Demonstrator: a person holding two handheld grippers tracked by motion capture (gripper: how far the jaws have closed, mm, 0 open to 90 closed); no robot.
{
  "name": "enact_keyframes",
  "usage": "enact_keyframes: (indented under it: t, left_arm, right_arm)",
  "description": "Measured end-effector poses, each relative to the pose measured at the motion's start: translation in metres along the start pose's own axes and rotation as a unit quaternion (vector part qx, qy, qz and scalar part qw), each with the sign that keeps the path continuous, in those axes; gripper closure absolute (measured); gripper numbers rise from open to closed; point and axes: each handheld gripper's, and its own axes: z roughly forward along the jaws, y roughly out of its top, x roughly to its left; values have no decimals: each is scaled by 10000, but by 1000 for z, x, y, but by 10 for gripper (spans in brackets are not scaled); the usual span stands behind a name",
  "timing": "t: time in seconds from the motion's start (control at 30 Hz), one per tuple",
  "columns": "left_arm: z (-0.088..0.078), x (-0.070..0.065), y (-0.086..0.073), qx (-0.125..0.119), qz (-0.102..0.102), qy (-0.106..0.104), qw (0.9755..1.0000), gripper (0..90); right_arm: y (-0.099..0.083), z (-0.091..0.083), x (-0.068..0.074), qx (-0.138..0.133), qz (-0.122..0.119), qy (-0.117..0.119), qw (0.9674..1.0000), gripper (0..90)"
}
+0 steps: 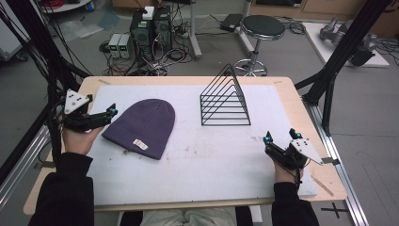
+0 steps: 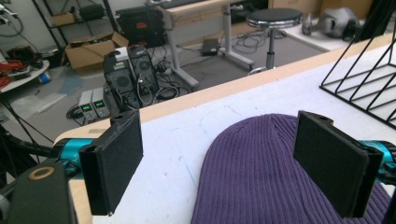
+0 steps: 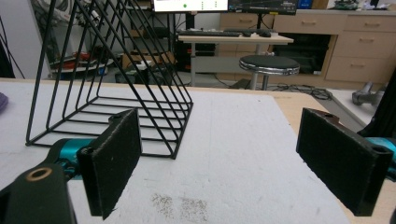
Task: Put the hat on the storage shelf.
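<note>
The purple beanie point(image 1: 141, 126) is lying flat on the worktop point(image 1: 197, 160); being soft, light knit, it is likely to sag, so gripping its near edge suits. Left tongs point(image 1: 112, 111) and right tongs point(image 1: 278, 136) are both standing released, grasping nothing.

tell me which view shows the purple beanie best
The high view: the whole purple beanie lies flat on the white mat, label visible. The left gripper view has its ribbed crown up close between open jaws; the right gripper view catches a sliver at its left edge.
</note>
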Motion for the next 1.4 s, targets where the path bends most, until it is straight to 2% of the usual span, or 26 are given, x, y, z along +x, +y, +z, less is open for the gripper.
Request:
enact_keyframes:
  t: [0.13,0.37,0.6,0.7,0.9,1.03,1.1,1.17,1.37,1.4]
  left_arm:
    - [13,1,12,102,119,-12,9999,166]
    - [34,-1,35,347,293,-178,9988,167]
    - [59,-4,50,855,532,-499,9937,167]
    - [70,-8,54,900,705,-623,9915,167]
    - [95,-12,54,1172,941,-918,9844,158]
    - [116,-12,49,1520,992,-1205,9760,158]
    - [126,-11,48,1700,1054,-1253,9718,159]
    - [134,-11,47,1813,1140,-1269,9685,159]
    - [151,-8,45,2000,1187,-1251,9645,164]
    - [153,-8,44,2078,1181,-1310,9621,165]
  right_arm:
    - [0,0,0,8,-5,-3,10000,134]
    - [-1,0,-1,36,5,-8,10000,134]
    - [-1,-1,-1,37,29,-17,10000,134]
    - [-1,-1,-2,46,31,-7,10000,135]
    - [-1,-2,-2,56,26,7,10000,134]
    - [-1,-2,-2,52,26,18,10000,134]
    - [-1,-3,-2,65,21,25,10000,135]
    - [-1,-3,-3,65,-11,36,10000,135]
    - [-2,-4,-4,94,-17,56,9999,134]
    - [-2,-4,-5,84,-37,44,9999,134]
